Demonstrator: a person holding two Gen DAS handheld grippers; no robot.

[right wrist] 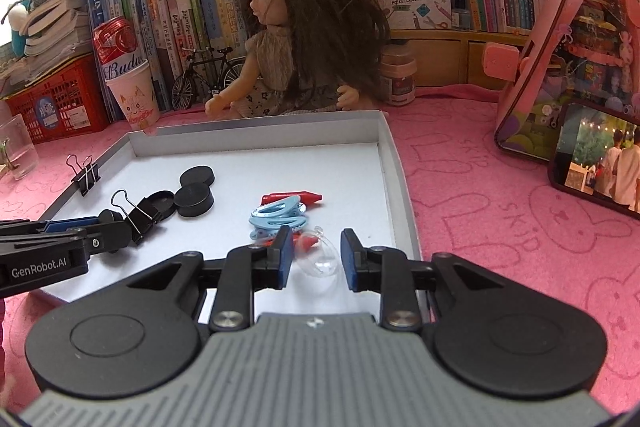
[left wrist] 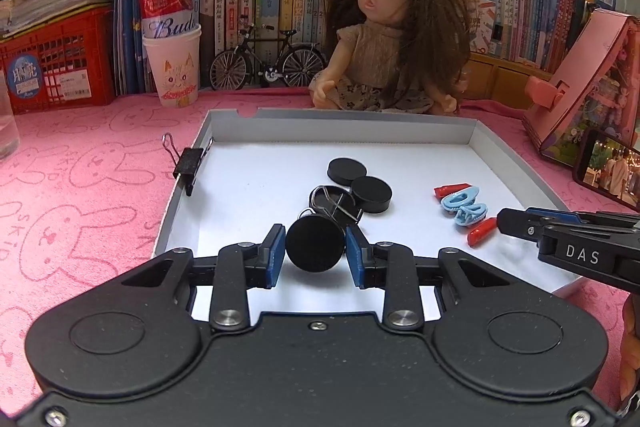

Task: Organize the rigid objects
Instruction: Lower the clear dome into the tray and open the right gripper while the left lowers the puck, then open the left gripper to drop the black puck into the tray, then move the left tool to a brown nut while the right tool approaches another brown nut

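Note:
A shallow white tray [left wrist: 192, 211] lies on the pink cloth. My left gripper [left wrist: 315, 253] is shut on a black disc [left wrist: 315, 245], held just above the tray's near end. Beyond it lie two more black discs [left wrist: 347, 171] [left wrist: 371, 193] and a binder clip [right wrist: 140, 215]. Another binder clip [left wrist: 188, 161] sits on the tray's left rim. Blue hair clips [right wrist: 276, 215] and red pieces [right wrist: 292, 198] lie at the tray's right. My right gripper [right wrist: 317, 257] stands open around a clear plastic piece [right wrist: 320, 261] resting on the tray, the pads apart from it.
A doll [left wrist: 384, 39] sits behind the tray. At the back left stand a paper cup with a red can [left wrist: 172, 39], a toy bicycle [left wrist: 268, 63] and a red crate [left wrist: 56, 63]. A pink house box [right wrist: 568, 39] and a phone [right wrist: 600, 163] are at the right.

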